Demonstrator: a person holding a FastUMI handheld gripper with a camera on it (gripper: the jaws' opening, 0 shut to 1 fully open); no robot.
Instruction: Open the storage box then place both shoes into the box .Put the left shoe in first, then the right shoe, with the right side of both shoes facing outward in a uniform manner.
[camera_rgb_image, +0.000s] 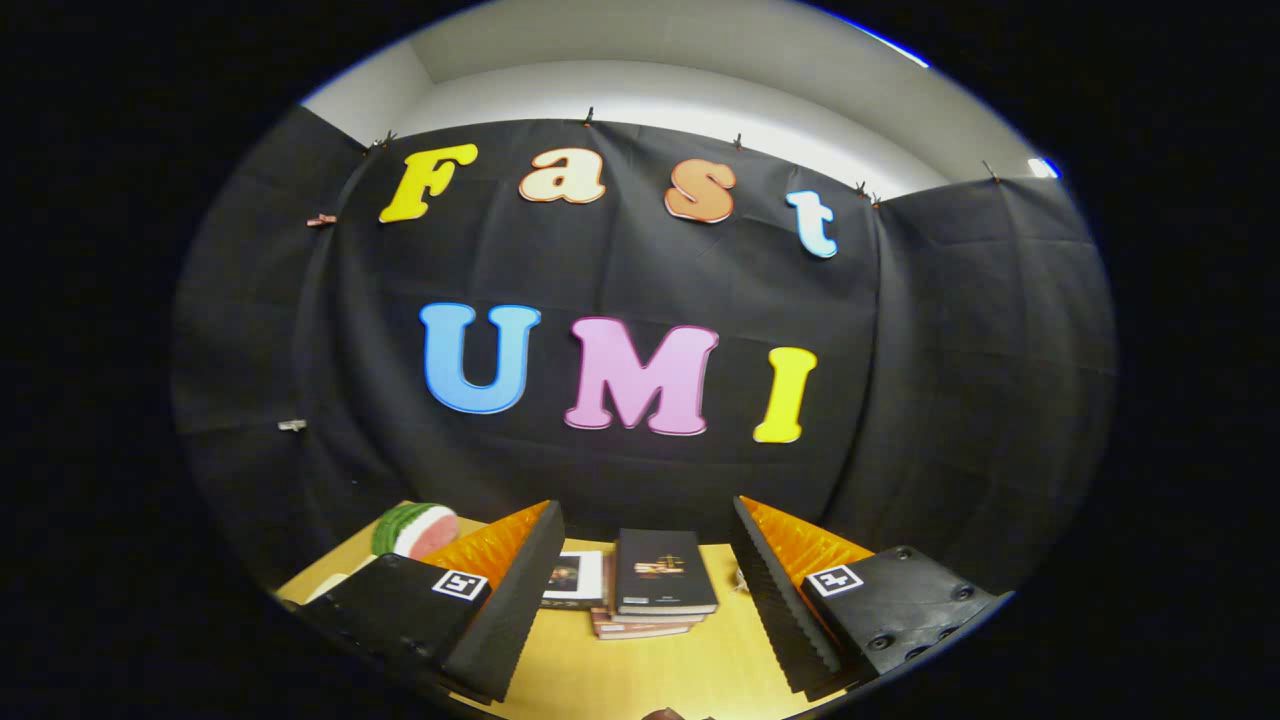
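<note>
Holding my gripper (640, 610) raised and level over the table (640, 670), I see its two fingers spread wide apart with nothing between them, so it is released; the left finger (505, 610) and the right finger (785, 600) frame a bare strip of the wooden tabletop; each finger carries a square black-and-white marker on its body. I cannot make out the storage box or either shoe from this angle, so I cannot say where they lie; a small dark-red rounded shape (665, 714) sits at the very near edge of the table, between the fingers, too little of it visible to name. Just beyond the fingertips, roughly midway between them, lies a short stack of books (650, 595); the top one has a dark cover and rests on reddish-edged volumes; a lighter book (573, 578) with a dark picture on its cover lies just left of the stack, touching it or nearly so. Farther left, beyond the left finger, a watermelon slice (415, 530) with green rind and pink flesh stands at the far-left corner of the table; behind everything hangs the black cloth wall (950, 380), pinned along its top below a pale ceiling.
</note>
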